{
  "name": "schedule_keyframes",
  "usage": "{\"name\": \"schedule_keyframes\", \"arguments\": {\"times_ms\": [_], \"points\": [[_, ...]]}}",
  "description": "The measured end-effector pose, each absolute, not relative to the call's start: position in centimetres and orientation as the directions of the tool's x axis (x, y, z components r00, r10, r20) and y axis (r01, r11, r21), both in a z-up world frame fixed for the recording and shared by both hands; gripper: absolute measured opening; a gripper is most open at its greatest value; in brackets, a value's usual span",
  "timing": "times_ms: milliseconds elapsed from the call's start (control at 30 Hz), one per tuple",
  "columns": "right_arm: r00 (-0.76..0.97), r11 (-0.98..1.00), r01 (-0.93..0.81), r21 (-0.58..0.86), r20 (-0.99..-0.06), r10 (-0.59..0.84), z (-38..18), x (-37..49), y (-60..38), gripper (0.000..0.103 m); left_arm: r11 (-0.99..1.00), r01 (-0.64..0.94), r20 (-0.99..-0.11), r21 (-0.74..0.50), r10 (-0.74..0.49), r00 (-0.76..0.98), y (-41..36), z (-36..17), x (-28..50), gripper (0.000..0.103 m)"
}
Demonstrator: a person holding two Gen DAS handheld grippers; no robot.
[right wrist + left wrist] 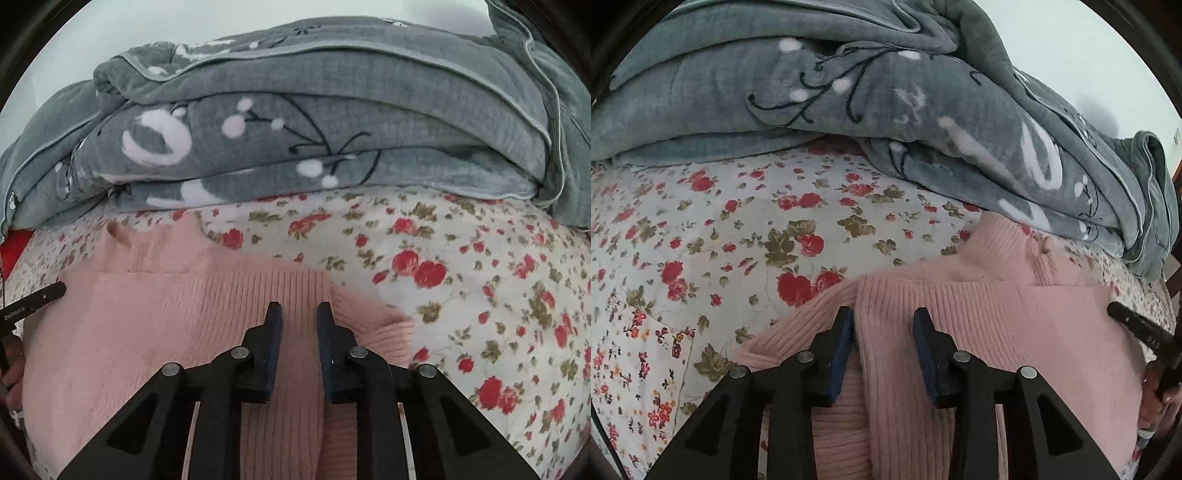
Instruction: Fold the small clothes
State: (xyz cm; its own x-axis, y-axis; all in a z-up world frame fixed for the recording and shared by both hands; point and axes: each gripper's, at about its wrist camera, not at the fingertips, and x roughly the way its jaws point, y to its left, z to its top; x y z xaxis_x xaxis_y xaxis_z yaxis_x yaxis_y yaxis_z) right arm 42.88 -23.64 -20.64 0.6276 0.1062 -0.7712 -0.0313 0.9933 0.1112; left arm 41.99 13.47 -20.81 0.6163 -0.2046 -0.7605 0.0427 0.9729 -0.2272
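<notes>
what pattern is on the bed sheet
Red roses with olive leaves on the white cotton bed sheet; clearest in the right wrist view.

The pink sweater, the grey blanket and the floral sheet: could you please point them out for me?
pink sweater [155,314], right wrist view, on its ribbed body.
grey blanket [369,122], right wrist view, on its folded top layer.
floral sheet [738,221], left wrist view, on bare fabric.

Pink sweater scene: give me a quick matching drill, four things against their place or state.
Things:
1. sweater
2. blanket
3. bedsheet
4. left gripper

States:
A. grey, bunched at the far side of the bed
B. open, above ribbed knit
C. red flower print, under everything
D. pink, lying partly folded

Pairs: 1-D, 2-A, 3-C, 4-B
</notes>
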Motion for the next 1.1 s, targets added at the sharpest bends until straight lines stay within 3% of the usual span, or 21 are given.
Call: {"name": "schedule_keyframes", "arguments": {"times_ms": [200, 267, 367, 600, 933, 1033, 1100], "points": [[0.636, 0.998, -0.013, 0.067, -0.769, 0.06, -18.2, 40.7, -24.7, 0.036, 0.959, 0.083, -0.695, -0.271, -0.255, 0.672, 13.9, -18.4, 39.6, 0.059], [0.649, 0.997, -0.009, 0.08, -0.758, 0.066, -16.9, 38.6, -25.6, 0.055, 0.954, 0.081, -0.672, -0.289, -0.262, 0.692, 14.6, -17.4, 38.5, 0.06], [0.655, 0.989, -0.035, 0.143, -0.744, 0.13, -15.8, 35.9, -26.9, 0.065, 0.931, 0.068, -0.67, -0.358, -0.307, 0.676, 16.1, -17.1, 36.4, 0.061], [0.634, 0.967, -0.069, 0.246, -0.737, 0.233, -16.9, 31.4, -26.8, 0.066, 0.901, 0.03, -0.692, -0.433, -0.354, 0.629, 17.7, -19.5, 31.8, 0.063], [0.574, 0.931, 0.031, 0.365, -0.769, 0.282, -20.8, 34.2, -28.3, 0.066, 0.924, 0.039, -0.731, -0.379, -0.326, 0.599, 15.9, -21.5, 34.3, 0.071], [0.576, 0.911, 0.037, 0.41, -0.754, 0.316, -21.1, 35.5, -28.6, 0.068, 0.919, 0.025, -0.72, -0.394, -0.326, 0.612, 15.8, -21.6, 34.8, 0.071], [0.562, 0.895, 0.023, 0.445, -0.746, 0.357, -21.5, 36.4, -28.4, 0.065, 0.917, 0.016, -0.72, -0.399, -0.324, 0.614, 16.0, -21.6, 35.1, 0.062]]}}
